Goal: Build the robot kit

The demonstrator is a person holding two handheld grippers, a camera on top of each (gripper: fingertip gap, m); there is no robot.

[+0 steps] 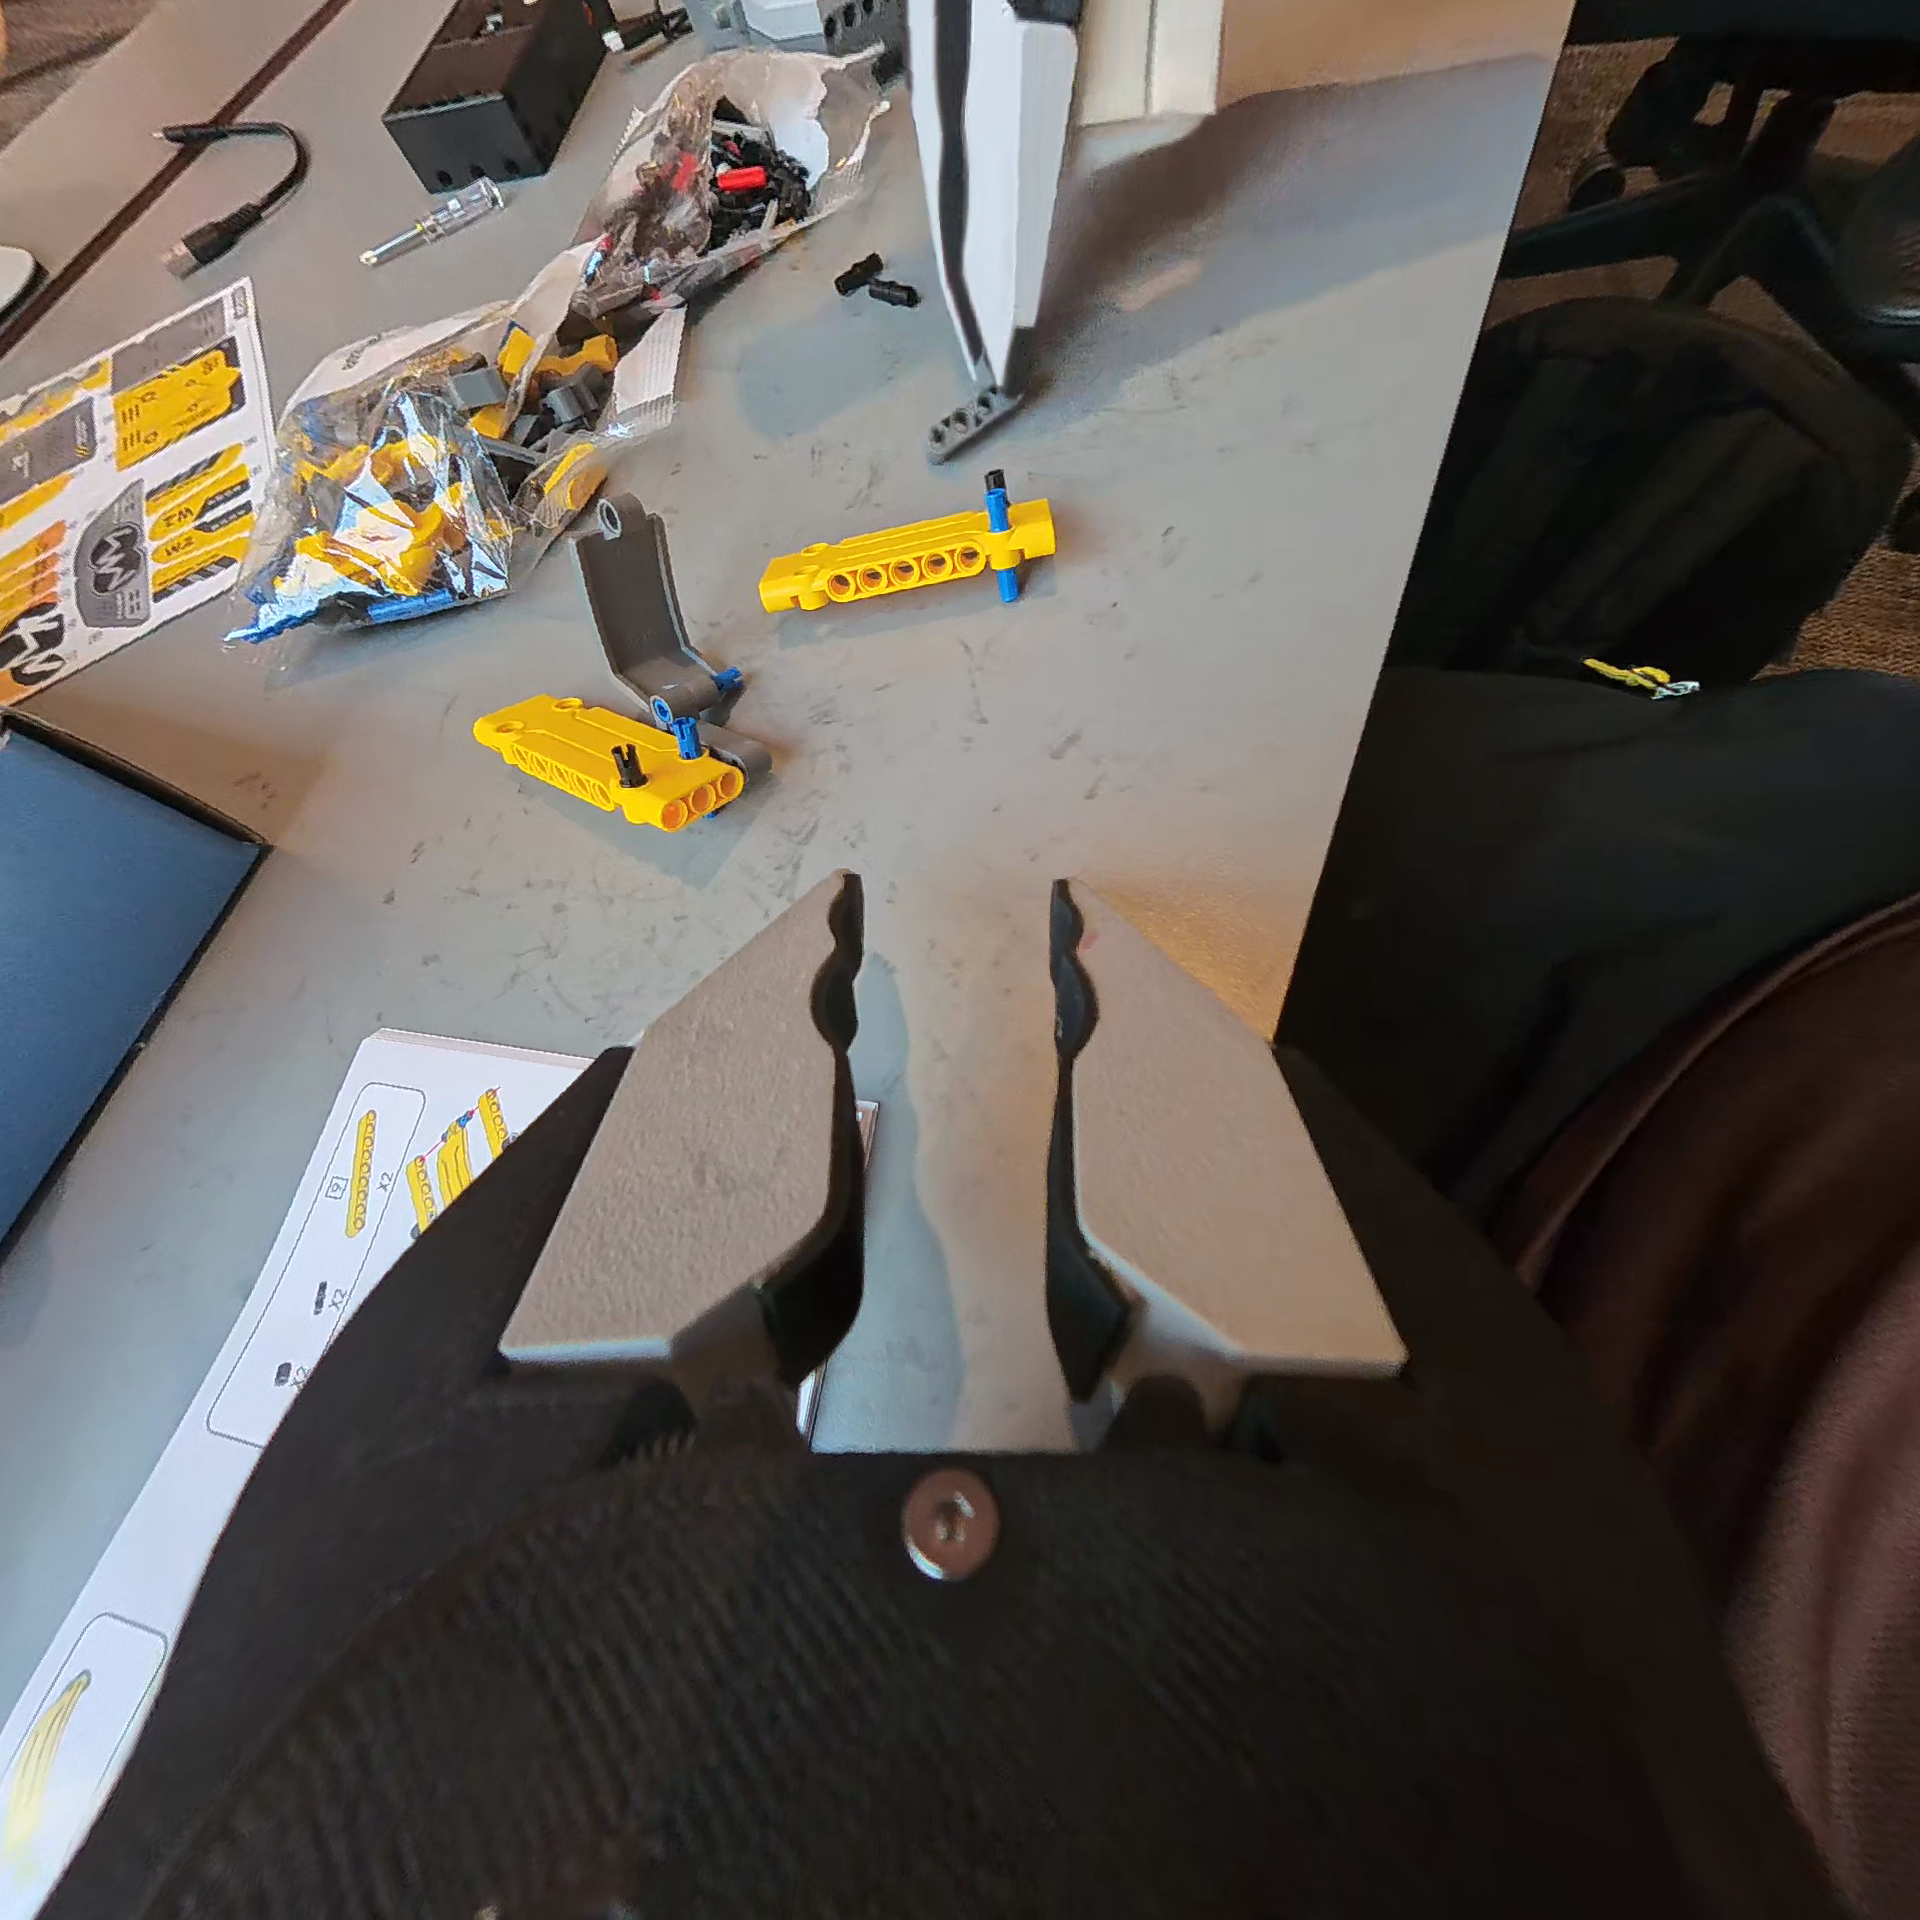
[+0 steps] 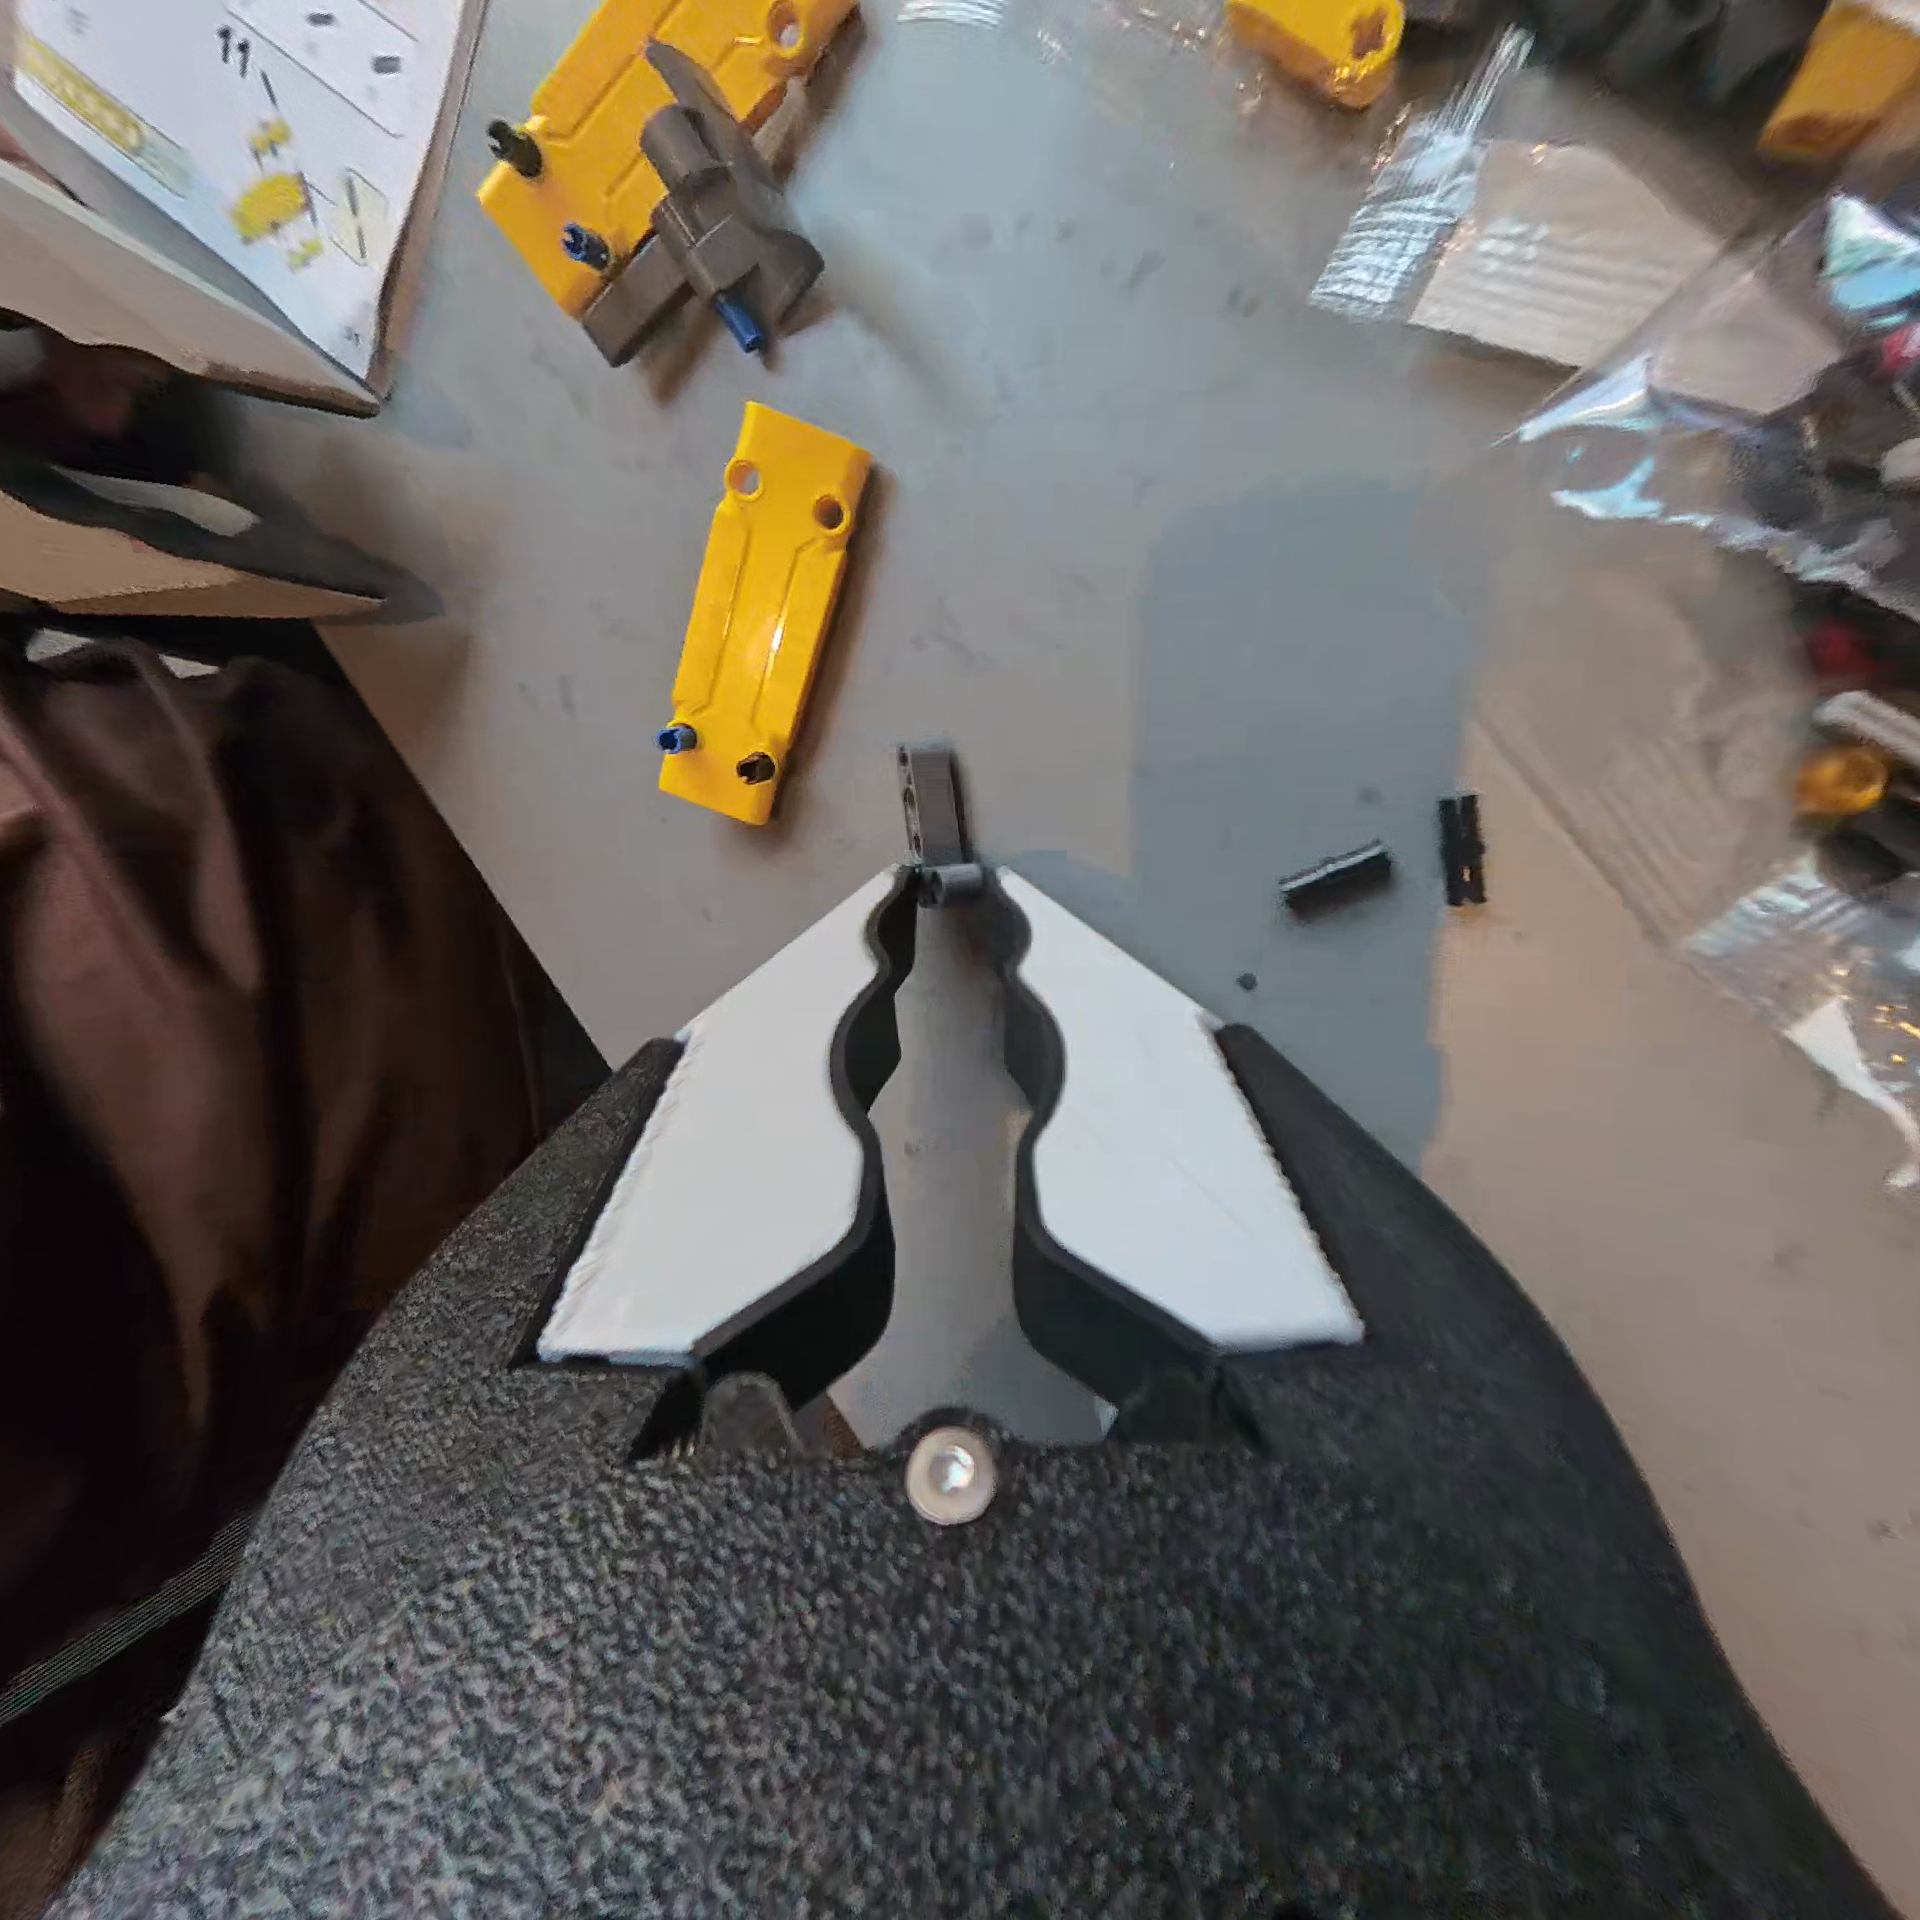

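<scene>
Pinching a small dark grey angled beam (image 2: pixel 935 816) by one end only, the right gripper (image 2: pixel 948 883) has very little purchase: just the tips bite, the rest of the beam sticks out past them toward frame centre. Risk, as I read it: the piece pivots or pops out between the tips if it bumps the bench (image 2: pixel 1091 436) or the squeeze eases. It sits just above the bench, near the lower end of a yellow panel (image 2: pixel 764 613) with a blue pin and a black pin; a sideways nudge could knock that panel.

Two loose black pins (image 2: pixel 1335 878) lie right of centre, easy to sweep away. Plastic parts bags (image 2: pixel 1704 436) crowd the right edge.

Left gripper (image 1: pixel 956 894): released, jaws apart, nothing between them, hanging over bare bench at lower centre. Ahead of it, well apart, lies a yellow panel with a grey curved piece (image 1: pixel 634 707). An instruction booklet (image 1: pixel 312 1247) lies partly under its left finger.

Right gripper is pitched steeply down; left is shallower, pointing across the bench.
</scene>
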